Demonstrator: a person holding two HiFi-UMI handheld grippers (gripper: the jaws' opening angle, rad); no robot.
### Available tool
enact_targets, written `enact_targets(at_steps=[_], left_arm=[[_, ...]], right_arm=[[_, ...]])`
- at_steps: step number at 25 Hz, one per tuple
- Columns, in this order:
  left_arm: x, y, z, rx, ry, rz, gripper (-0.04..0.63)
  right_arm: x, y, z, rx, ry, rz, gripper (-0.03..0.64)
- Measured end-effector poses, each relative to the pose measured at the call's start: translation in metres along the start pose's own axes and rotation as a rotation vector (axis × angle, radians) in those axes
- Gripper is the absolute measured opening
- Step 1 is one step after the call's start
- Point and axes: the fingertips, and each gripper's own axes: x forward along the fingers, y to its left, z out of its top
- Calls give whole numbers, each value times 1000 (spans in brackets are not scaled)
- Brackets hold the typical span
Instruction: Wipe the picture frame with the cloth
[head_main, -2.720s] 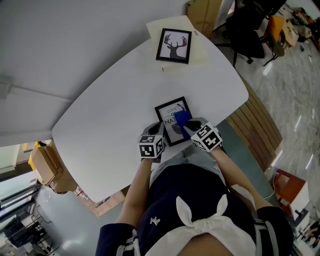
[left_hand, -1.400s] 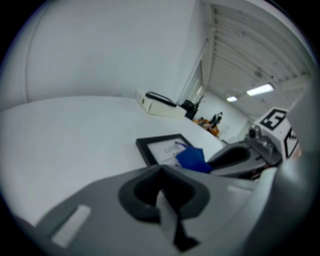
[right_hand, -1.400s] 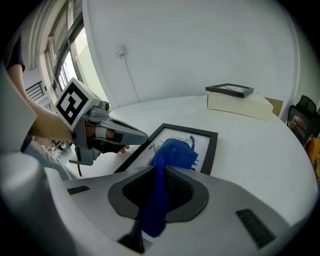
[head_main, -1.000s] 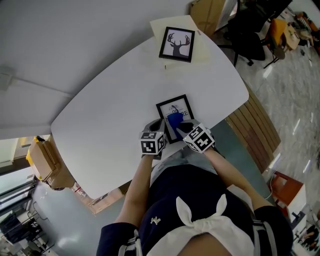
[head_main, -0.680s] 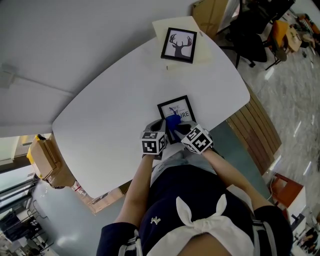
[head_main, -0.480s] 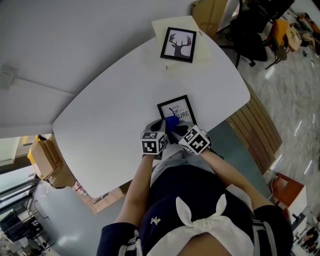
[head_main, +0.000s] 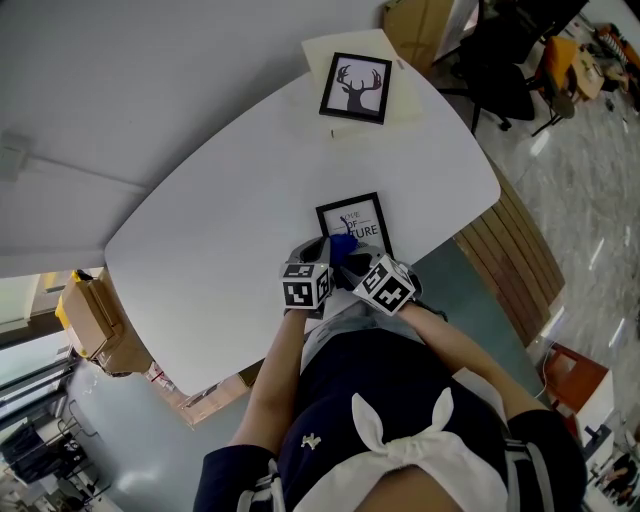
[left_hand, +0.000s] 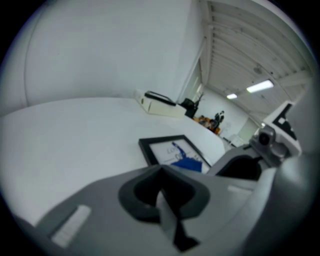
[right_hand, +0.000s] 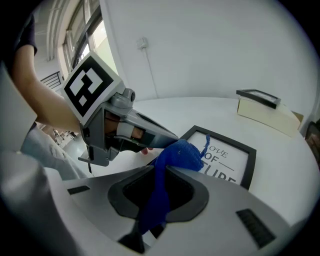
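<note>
Mid-wipe at the near edge of a white table (head_main: 220, 210). Holds the blue cloth (right_hand: 182, 152) in the right gripper (right_hand: 159, 168), clamped shut on a fold of it, with the bunched end pushed out past the tips and down onto the near left corner of the picture frame (head_main: 357, 220). Sets the left gripper (left_hand: 161, 167) just beside that same corner, closed tight with nothing between the jaws; impossible to tell whether it touches the frame or only the table. Finds the frame lying flat, black-bordered with printed words on its face, close to the table's near edge and directly in front of the person. Shows most of that face and the far border uncovered by the cloth. Leaves a second frame (head_main: 355, 88), a deer print, well apart at the far end on a cream box (head_main: 402, 100), with neither gripper near it.

Looks like the wiping step itself, probably early in a pass, judging by how little of the frame lies under the cloth. Calls next for a sweep of the right gripper across the face toward the far right corner, with enough downward pressure to drag the cloth flat but not so much as to shove the frame along the smooth tabletop. Asks of the left gripper a steadying press on the border, or at least a stop against sliding. Needs care too at the near edge, close enough for a pushed frame to slip off.
</note>
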Motion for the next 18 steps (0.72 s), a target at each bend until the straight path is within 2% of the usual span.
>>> enact_targets(at_steps=[4, 18], left_arm=[[0, 0, 0, 2, -3, 2, 2], [0, -1, 0, 8, -10, -3, 2]], right_arm=[[1, 1, -1, -67, 11, -22, 58], [2, 0, -3, -72, 17, -27, 58]])
